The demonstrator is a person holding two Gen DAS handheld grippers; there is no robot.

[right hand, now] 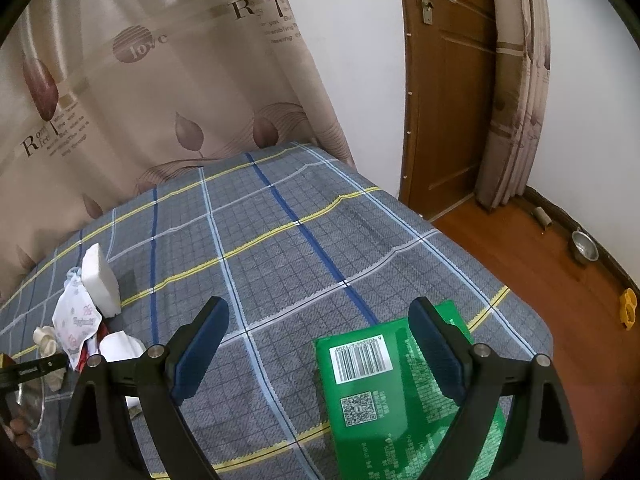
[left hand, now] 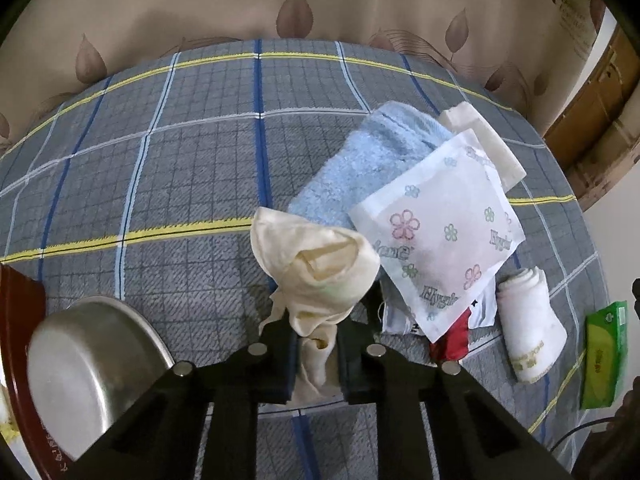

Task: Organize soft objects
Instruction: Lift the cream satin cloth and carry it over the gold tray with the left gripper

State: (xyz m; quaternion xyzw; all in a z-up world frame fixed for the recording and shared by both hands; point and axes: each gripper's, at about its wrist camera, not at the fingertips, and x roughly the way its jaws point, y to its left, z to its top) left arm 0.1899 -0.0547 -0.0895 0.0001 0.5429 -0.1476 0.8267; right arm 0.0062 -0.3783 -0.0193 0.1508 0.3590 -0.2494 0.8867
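Note:
My left gripper (left hand: 316, 316) is shut on a crumpled cream cloth (left hand: 320, 268) and holds it above the plaid bed cover (left hand: 180, 152). Right of it lies a pile: a light blue towel (left hand: 372, 160), a floral tissue pack (left hand: 440, 232), a white sponge block (left hand: 484, 144), a rolled white towel (left hand: 532, 320) and a red and white item (left hand: 456, 336). A green tissue pack (left hand: 604, 356) lies at the far right. My right gripper (right hand: 320, 344) is open and empty, its right finger over the green tissue pack (right hand: 384, 392). The pile shows at the left in the right wrist view (right hand: 80, 320).
A steel bowl (left hand: 88, 368) sits on a dark red tray (left hand: 20, 312) at the left. A beige curtain (left hand: 280, 0) hangs behind the bed. A wooden door (right hand: 444, 80), wooden floor (right hand: 560, 300) and a small steel bowl (right hand: 584, 246) lie to the right.

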